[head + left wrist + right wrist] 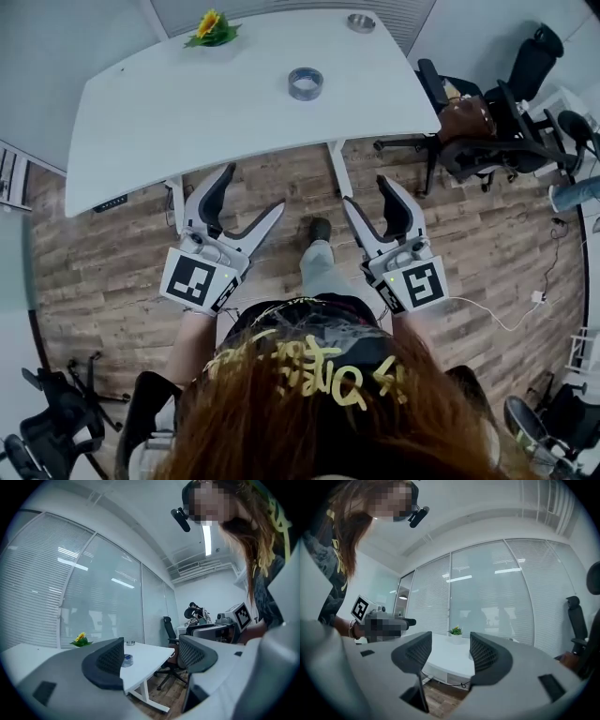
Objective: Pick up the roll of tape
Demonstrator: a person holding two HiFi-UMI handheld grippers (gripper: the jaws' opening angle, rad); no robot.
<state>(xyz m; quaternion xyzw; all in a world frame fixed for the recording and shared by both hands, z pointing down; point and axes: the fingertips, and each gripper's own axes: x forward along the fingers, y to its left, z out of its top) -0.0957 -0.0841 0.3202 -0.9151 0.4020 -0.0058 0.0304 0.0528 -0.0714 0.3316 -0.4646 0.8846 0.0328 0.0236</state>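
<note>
The roll of tape [306,82], a grey ring, lies flat on the white table [187,112], toward its right half. Both grippers hover over the wooden floor in front of the table's near edge, short of the tape. My left gripper [253,192] is open with nothing between its jaws. My right gripper [366,192] is open and empty too. In the left gripper view the tape [127,660] peeks out beside the left pad of the left gripper [152,656]. In the right gripper view the right gripper [449,653] frames the table [450,660]; the tape is not visible there.
A sunflower decoration [212,28] and a small round dish [361,22] sit at the table's far edge. Dark office chairs [487,122] crowd the right side, another chair [47,431] stands at the lower left. A white cable [497,319] runs across the floor.
</note>
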